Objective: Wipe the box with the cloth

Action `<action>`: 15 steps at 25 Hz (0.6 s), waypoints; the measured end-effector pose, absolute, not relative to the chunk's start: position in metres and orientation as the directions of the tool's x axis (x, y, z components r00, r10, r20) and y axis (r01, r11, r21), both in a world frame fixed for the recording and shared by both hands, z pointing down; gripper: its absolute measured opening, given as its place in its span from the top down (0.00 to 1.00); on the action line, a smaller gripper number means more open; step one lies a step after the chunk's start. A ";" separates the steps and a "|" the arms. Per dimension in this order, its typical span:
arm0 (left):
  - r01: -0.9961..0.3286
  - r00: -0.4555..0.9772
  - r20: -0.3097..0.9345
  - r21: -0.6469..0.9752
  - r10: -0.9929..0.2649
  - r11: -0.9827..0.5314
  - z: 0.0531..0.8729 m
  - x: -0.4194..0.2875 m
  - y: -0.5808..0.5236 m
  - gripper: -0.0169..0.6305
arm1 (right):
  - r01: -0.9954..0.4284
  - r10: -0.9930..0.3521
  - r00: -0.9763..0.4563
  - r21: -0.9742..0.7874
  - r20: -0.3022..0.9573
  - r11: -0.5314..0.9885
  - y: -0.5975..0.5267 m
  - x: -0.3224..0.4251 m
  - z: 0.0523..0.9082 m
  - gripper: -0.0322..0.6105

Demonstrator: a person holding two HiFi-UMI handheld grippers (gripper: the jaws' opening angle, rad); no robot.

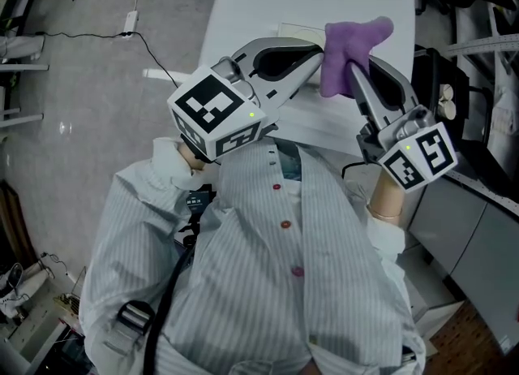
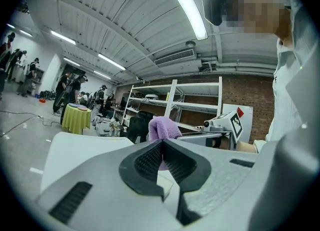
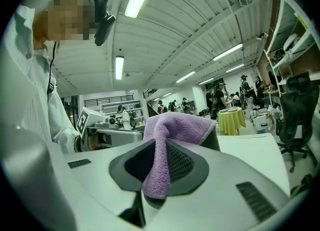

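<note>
White counter [image 1: 243, 8]: right fingers [image 1: 362, 89] pinch cloth [image 1: 350, 45], left fingers [image 1: 296, 77] closed, empty; press cloth flat on box [image 1: 324, 122], wipe evenly.

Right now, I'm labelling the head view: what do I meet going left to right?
White power adapter on the floor → left gripper's marker cube → purple cloth → right gripper's marker cube.

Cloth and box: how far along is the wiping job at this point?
Done: the purple cloth is picked up, clamped in the right gripper. In hand: it hangs above the white box, the shut left gripper at its edge. Left: apparently the wiping itself; cloth and box show no contact.
</note>
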State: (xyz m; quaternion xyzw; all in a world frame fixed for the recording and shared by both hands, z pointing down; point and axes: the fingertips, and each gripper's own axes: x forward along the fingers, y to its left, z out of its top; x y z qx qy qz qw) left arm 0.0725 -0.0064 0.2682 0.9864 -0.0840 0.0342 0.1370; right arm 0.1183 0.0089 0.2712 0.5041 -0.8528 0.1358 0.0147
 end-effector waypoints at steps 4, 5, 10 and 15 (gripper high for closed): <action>-0.175 0.983 0.103 0.266 -0.152 -0.948 0.272 0.073 -0.006 0.95 | -0.862 -0.853 -0.495 -0.219 0.164 0.458 0.009 0.118 0.272 0.86; -0.173 0.983 0.106 0.265 -0.150 -0.949 0.273 0.074 -0.005 0.95 | -0.862 -0.853 -0.494 -0.220 0.165 0.457 0.008 0.118 0.273 0.86; -0.166 0.983 0.117 0.256 -0.140 -0.952 0.274 0.075 -0.005 0.95 | -0.864 -0.856 -0.489 -0.224 0.169 0.450 0.009 0.121 0.275 0.86; -0.159 0.983 0.126 0.251 -0.131 -0.955 0.276 0.077 -0.005 0.95 | -0.865 -0.856 -0.489 -0.226 0.170 0.449 0.008 0.122 0.276 0.86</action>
